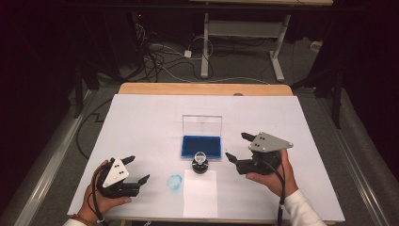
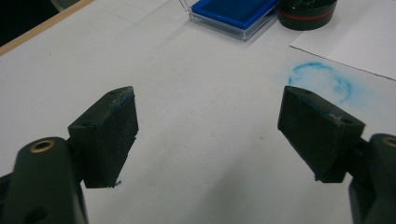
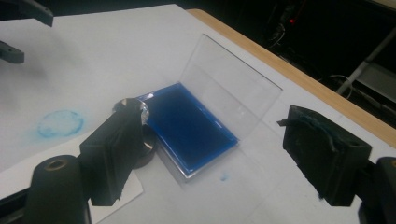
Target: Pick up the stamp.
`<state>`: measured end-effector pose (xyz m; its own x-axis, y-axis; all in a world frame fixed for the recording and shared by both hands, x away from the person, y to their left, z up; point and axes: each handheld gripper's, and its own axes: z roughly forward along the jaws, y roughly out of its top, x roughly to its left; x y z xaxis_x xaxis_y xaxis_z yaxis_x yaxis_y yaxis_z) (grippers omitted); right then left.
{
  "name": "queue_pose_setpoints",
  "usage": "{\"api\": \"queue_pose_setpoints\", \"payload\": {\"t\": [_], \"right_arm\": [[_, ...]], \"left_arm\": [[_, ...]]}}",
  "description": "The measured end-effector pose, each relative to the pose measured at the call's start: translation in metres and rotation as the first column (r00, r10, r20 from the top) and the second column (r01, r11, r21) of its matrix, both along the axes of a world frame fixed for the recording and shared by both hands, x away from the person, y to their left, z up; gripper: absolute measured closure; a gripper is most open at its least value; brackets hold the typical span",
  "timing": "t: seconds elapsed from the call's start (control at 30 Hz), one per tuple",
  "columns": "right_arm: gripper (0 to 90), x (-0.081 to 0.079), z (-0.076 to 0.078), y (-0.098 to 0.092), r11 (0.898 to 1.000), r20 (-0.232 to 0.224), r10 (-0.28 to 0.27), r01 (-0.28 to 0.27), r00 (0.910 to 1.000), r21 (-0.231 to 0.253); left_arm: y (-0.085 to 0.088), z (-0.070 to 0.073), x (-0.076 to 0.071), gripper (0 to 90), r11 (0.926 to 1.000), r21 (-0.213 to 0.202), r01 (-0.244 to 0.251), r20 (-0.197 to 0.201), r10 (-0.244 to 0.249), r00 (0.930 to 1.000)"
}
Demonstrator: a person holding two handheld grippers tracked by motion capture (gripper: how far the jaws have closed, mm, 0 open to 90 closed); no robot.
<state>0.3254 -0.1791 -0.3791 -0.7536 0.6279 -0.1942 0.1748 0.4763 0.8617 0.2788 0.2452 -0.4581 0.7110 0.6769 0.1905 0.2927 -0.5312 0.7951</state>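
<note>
From the high view, I see the stamp (image 1: 200, 163) standing at the top edge of the paper sheet (image 1: 200, 194), touching the near edge of the open ink pad (image 1: 201, 146). My right gripper (image 1: 237, 148) hangs beside it, jaws wide, empty. In the left gripper view, my left gripper (image 2: 208, 128) is spread wide and empty, near the blue ring smudge (image 2: 322, 80). In the right gripper view, the pad's clear lid (image 3: 231, 86) stands up; a careless reach could knock it or tip the stamp.

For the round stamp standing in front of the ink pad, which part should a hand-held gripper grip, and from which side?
Probably the black round body of the stamp, from the right, where the open right hand-held gripper is nearest. It stands upright on the top edge of the white paper, with the ink pad close behind, so a level grip across its sides looks freest.
</note>
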Motion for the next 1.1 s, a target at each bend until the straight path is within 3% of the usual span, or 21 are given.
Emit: {"api": "queue_pose_setpoints", "payload": {"t": [0.13,0.27,0.4,0.73,1.1], "right_arm": [[20.6,0.002,-0.003,0.014,0.999,-0.034,0.051,-0.051,0.9981,-0.018],[20.6,0.005,-0.004,0.02,0.994,-0.075,0.104,-0.105,0.9917,-0.008],[21.6,0.01,-0.007,0.034,0.988,-0.105,0.145,-0.149,0.9839,-0.031],[22.5,0.013,-0.014,0.048,0.983,-0.124,0.162,-0.171,0.9789,-0.065],[23.6,0.015,-0.018,0.053,0.98,-0.138,0.181,-0.191,0.9738,-0.06]], "left_arm": [[0.0,-0.001,0.0,19.3,1.0,0.005,0.001,-0.005,-0.001,1.0],[0.001,-0.003,-0.001,19.3,1.0,0.001,-0.005,-0.013,0.005,0.9999],[0.001,-0.005,0.001,19.3,1.0,-0.001,-0.007,-0.022,0.007,0.9997],[0.001,-0.005,0.001,19.3,1.0,-0.003,0.0,-0.019,0.0,0.9998],[0.002,-0.008,-0.001,20.4,0.9995,-0.003,-0.031,-0.031,0.031,0.999]]}}
